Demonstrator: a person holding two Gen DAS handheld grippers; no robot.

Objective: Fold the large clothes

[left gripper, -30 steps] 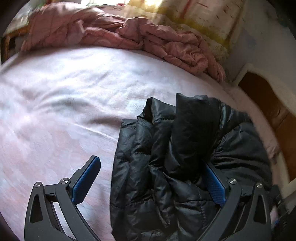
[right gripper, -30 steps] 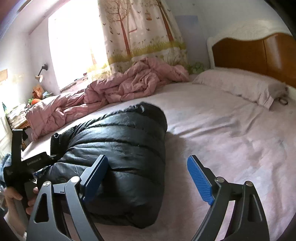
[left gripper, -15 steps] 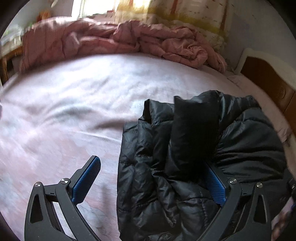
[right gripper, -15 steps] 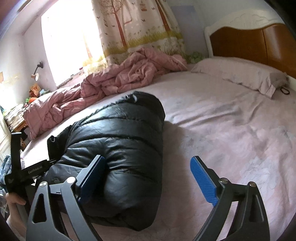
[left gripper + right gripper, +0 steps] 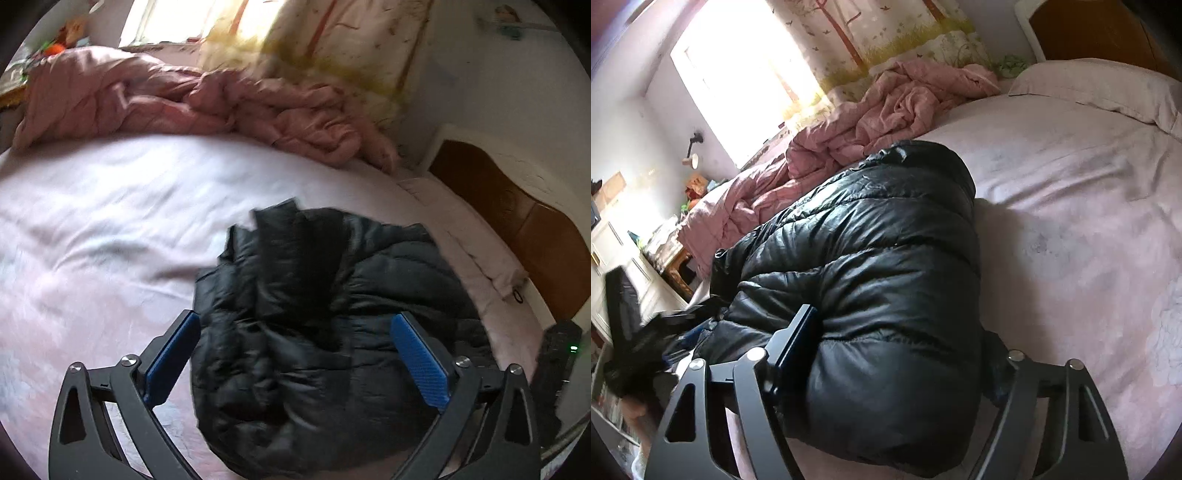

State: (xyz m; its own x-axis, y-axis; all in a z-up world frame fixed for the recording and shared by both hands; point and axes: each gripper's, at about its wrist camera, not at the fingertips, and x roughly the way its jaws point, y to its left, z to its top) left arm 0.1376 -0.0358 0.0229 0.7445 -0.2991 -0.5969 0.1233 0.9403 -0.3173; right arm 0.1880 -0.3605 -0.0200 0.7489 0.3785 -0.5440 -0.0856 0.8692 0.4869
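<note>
Spread wide, the jaws of the left gripper [image 5: 295, 363] hang over the folded black quilted puffer jacket [image 5: 325, 332], gripping nothing; its blue pads [image 5: 419, 362] sit above the bundle's near end. That jacket lies on the pale pink bedsheet [image 5: 92, 229], with a crumpled pink duvet [image 5: 192, 99] heaped along the far edge and a brown wooden headboard [image 5: 517, 214] at right.

From the right wrist, the right gripper [image 5: 897, 343] straddles the jacket's [image 5: 871, 251] near, rounded end, jaws parted with the bundle between them, one finger [image 5: 796, 338] pressed against its side; whether they clamp it cannot be told. A pink pillow [image 5: 1100, 85] rests near the headboard.
</note>
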